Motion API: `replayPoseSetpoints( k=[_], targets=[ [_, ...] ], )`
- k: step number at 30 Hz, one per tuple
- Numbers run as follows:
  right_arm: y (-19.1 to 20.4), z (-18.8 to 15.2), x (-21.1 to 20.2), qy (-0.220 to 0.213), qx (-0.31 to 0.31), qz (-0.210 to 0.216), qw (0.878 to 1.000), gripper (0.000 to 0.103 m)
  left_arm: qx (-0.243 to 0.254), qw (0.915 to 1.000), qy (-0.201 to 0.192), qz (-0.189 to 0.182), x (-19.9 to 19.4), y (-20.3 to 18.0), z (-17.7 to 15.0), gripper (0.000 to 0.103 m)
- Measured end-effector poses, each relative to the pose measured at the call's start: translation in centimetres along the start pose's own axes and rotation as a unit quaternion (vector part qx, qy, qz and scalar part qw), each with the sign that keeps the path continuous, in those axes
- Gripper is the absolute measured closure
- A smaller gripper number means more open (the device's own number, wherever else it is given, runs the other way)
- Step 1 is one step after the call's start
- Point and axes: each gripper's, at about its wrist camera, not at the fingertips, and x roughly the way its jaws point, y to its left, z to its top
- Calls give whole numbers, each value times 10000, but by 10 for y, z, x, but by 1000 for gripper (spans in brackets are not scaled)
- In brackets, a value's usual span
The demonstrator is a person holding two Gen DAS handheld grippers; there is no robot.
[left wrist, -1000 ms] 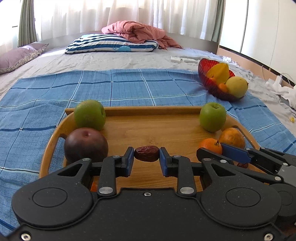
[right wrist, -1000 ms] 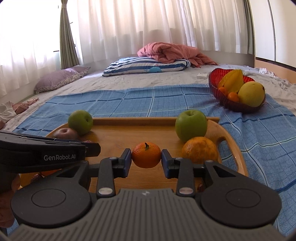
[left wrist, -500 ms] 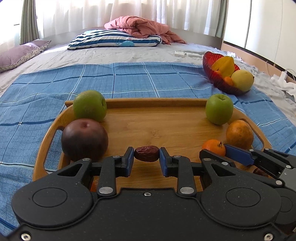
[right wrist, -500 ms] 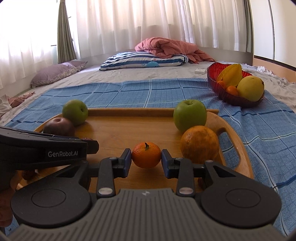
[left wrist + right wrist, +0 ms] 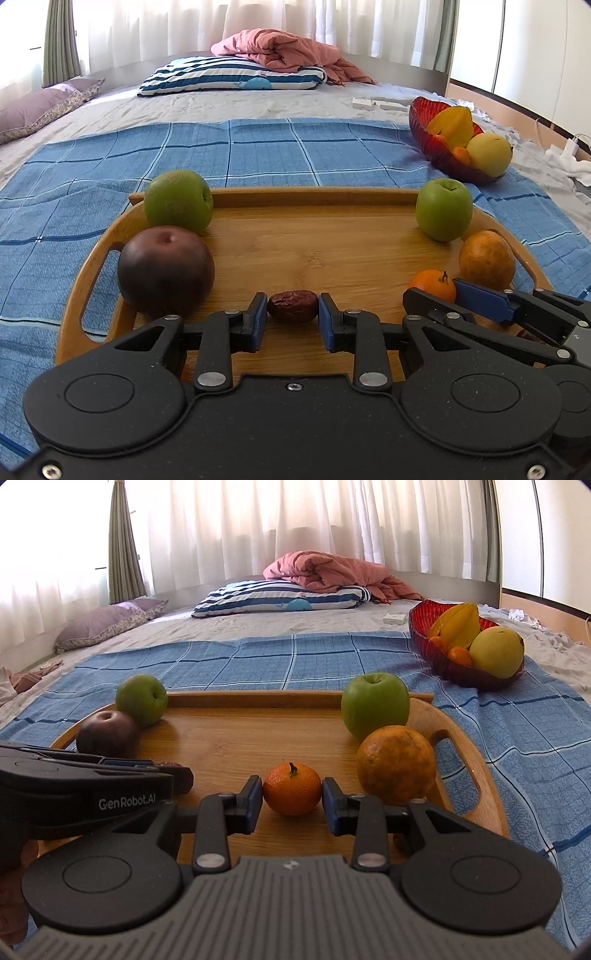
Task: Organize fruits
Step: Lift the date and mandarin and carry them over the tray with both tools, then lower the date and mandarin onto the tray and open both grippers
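Left tool pinches a wrinkled dark red date between its blue pads, the date sitting low over the near middle of the wooden tray. Beside it, the right tool has its pads pressed against both sides of a small mandarin, which appears to rest on the tray floor close to the near edge. Just right of the mandarin lies a larger, dull orange fruit, and behind that stands a green apple at the tray's far right corner. At the far left corner sits a second green apple, touching a dark purple-brown fruit in front of it. In the left wrist view that dark fruit looms large just left of the left tool, and the right tool reaches in from the lower right, its fingers around the mandarin. The tray lies on a blue checked cloth spread over the bed. Farther right on the cloth stands a red glass bowl holding a starfruit, a yellow-green round fruit and small orange fruits. Near the head of the bed lie a striped pillow, a crumpled pink blanket and a purple pillow, with white curtains behind.
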Motion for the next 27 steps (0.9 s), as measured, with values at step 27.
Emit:
replayPoseSetpoints(
  k=[27],
  targets=[
    [-3, -3, 3, 26, 98, 46, 9999, 61, 122, 9999, -85, 39, 2, -3, -3, 73]
  ],
)
